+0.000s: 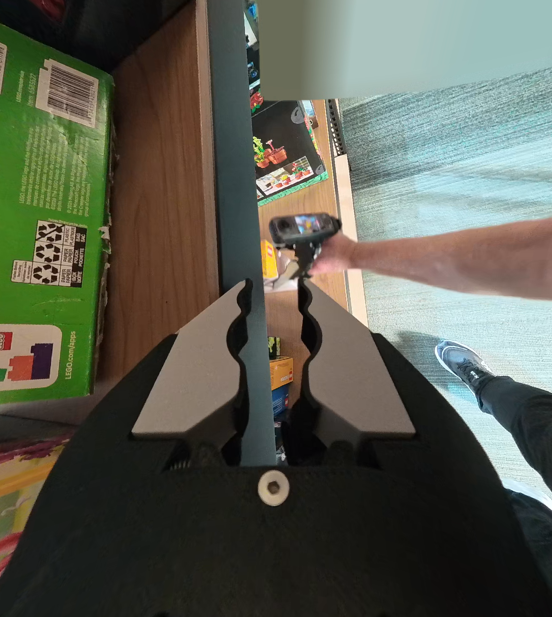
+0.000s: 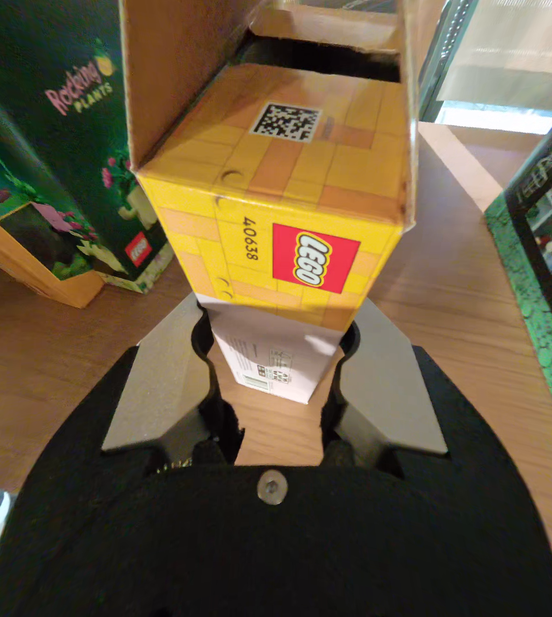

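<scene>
Since the yellow box [image 2: 281,207] is gripped only at its lower end by the right fingers [image 2: 378,347], it could tip; the left fingers [image 1: 201,350] stand narrowly apart, bare.

The left grey-fingered black gripper [image 1: 276,283] is standing parted on air, while the right grey-fingered black gripper [image 2: 276,309] is pinching a yellow cardboard box [image 2: 278,213], bare forearm [image 1: 468,260] outstretched.
</scene>
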`<state>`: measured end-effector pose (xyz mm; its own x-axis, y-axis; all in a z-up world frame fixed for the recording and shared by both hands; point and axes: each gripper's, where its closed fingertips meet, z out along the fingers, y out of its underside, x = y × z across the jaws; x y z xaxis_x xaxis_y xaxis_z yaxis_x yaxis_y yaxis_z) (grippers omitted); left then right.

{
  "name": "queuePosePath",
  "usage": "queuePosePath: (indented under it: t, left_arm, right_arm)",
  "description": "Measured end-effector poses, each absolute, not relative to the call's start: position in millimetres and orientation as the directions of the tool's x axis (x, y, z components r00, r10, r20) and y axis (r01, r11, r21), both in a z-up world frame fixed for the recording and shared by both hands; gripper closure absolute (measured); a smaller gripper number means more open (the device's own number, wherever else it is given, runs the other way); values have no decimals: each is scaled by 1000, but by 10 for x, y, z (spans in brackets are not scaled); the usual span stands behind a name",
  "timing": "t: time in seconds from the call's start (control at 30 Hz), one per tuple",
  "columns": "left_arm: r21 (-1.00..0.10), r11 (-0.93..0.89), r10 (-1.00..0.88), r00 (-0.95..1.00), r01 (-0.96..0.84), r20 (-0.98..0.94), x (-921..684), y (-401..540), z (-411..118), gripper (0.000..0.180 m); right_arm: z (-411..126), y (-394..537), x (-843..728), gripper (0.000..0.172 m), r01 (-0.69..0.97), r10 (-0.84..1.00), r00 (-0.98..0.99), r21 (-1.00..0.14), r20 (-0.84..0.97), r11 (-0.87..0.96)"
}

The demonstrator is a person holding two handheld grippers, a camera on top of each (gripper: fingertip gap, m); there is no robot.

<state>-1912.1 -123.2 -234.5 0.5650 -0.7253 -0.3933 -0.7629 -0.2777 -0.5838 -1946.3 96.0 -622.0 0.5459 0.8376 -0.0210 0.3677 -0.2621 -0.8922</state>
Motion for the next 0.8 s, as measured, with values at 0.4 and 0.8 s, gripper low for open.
queuePosePath:
  t: [0.4,0.8]
  left_arm:
    - [-584,-285,-729,567,-760,-383,-19120,-1229,-2344,156]
    - [-586,-286,-732,568,-758,-377,-19120,-1234,-2343,156]
  right_arm:
    - [-6129,1512,-18562,77,251,710,693,-883,-122,-397]
    - [-5442,35,-20538,98,28,850,418,-931,-321,-365]
